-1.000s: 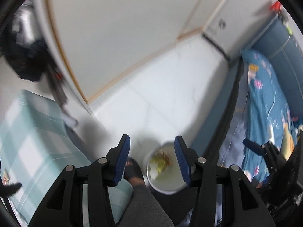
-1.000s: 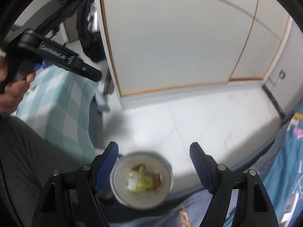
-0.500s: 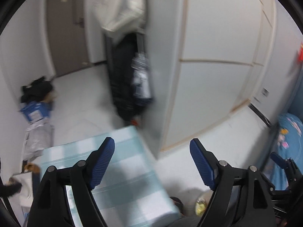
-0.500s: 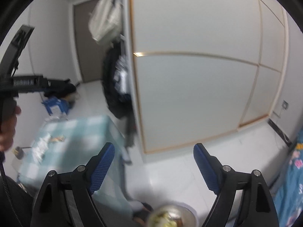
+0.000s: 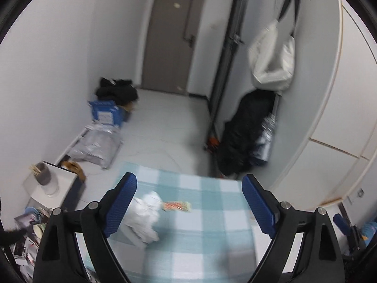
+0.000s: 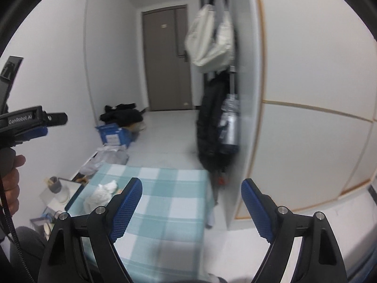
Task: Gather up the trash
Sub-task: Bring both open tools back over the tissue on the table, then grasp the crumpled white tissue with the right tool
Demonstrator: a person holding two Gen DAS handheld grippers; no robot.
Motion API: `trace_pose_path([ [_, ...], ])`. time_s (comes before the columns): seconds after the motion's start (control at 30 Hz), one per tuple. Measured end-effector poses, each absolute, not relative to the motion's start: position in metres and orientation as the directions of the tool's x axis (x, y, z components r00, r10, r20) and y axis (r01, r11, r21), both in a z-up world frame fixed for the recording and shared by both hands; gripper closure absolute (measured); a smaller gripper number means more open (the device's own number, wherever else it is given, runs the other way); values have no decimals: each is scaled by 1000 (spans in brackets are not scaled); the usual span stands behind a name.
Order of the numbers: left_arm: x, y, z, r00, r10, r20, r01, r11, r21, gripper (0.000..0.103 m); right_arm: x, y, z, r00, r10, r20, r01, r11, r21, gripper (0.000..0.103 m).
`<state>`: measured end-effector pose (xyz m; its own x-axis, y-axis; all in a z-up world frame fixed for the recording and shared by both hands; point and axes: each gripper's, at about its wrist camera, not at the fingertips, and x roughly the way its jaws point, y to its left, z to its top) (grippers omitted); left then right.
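Your left claw [image 5: 188, 205] hangs spread over the checked worktop [image 5: 212, 235], framing the crumpled tissue [image 5: 145, 214] at nine o'clock and snack wrapper [image 5: 177, 206] ahead, ready to pick. Your right claw [image 6: 192, 206] gapes empty too.

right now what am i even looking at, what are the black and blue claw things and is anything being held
Those claws are two hand-held grippers that a person carries, one per hand, each with a fisheye camera looking along its blue-padded fingers. One picture is from the left gripper, the other from the right gripper. Both are open and hold nothing. Below them is a table with a checked cloth. On it lie crumpled white tissue and a small colourful wrapper, likely the trash to collect. In the right view, the person's left hand shows at the edge, gripping the other tool.
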<state>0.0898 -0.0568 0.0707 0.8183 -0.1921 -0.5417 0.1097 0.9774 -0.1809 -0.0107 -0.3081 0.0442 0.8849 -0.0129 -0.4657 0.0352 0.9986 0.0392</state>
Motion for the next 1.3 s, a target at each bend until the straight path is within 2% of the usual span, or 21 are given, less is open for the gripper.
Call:
trace_pose_path([
  [0.1, 92, -49, 63, 834, -146, -532, 79, 986, -147, 5, 2, -291, 44, 884, 22, -466, -9, 999, 32, 15],
  [0.17, 98, -40, 56, 838, -134, -529, 64, 987, -149, 4, 14, -277, 42, 875, 57, -480, -44, 998, 38, 9],
  [0.37, 107, 6, 34, 871, -94, -482, 5, 983, -183, 1, 45, -244, 34, 846, 137, -515, -128, 990, 54, 8],
  [0.6, 133, 54, -9, 842, -22, -539, -125, 964, -235, 1, 83, -204, 23, 814, 188, -549, -228, 974, -4, 6],
  [0.83, 154, 78, -32, 760, -79, -645, -153, 943, -295, 1, 135, -166, 2, 763, 258, -593, -332, 943, -17, 6],
  [0.93, 158, 89, -34, 751, -63, -657, -182, 937, -297, 1, 160, -145, -20, 701, 286, -653, -381, 924, -4, 6],
  [1.13, 167, 109, -45, 726, -59, -685, -228, 919, -321, 1, 188, -110, -86, 490, 367, -791, -455, 882, 127, 6],
  [1.3, 170, 114, -51, 705, -81, -704, -223, 918, -329, 1, 204, -89, -135, 360, 378, -853, -421, 882, 213, 8],
])
